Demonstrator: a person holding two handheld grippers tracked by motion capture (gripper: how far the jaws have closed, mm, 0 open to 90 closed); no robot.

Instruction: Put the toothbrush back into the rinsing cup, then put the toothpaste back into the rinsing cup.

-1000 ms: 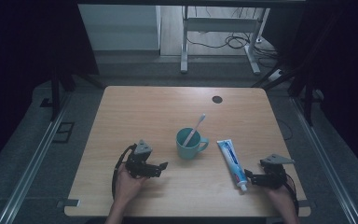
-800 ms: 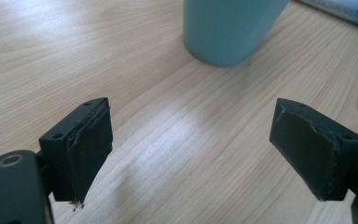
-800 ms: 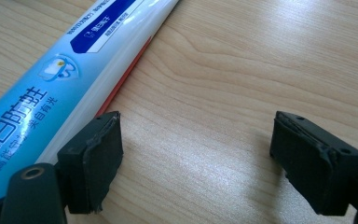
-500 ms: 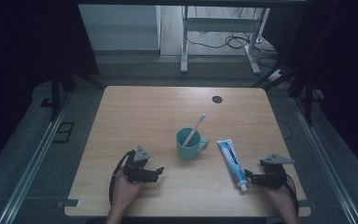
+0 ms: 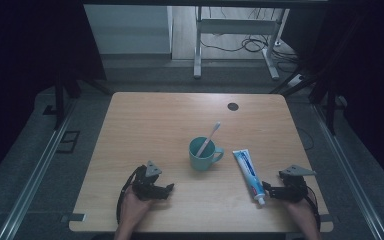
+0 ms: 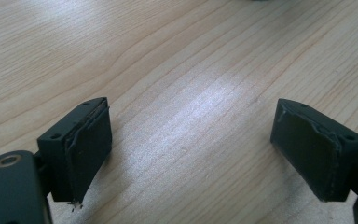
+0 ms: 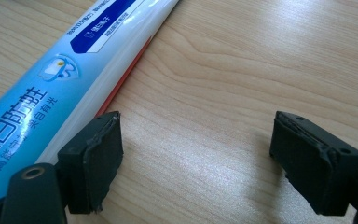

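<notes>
On counter [image 5: 145, 120] near front edge, I hold both grippers low: left gripper [image 5: 169, 188] jaws apart over bare wood, right gripper [image 5: 265, 188] jaws apart, nothing between. Toothpaste tube [image 5: 247, 171] lies flat just beside my right jaws (cap end nearest them). Teal mug [image 5: 202, 155] with toothbrush [image 5: 209, 138] stands between grippers, farther back

High view: above, looking forward and down on the light wooden table [image 5: 170, 125]. Gripper views: close, skimming that same tabletop.
</notes>
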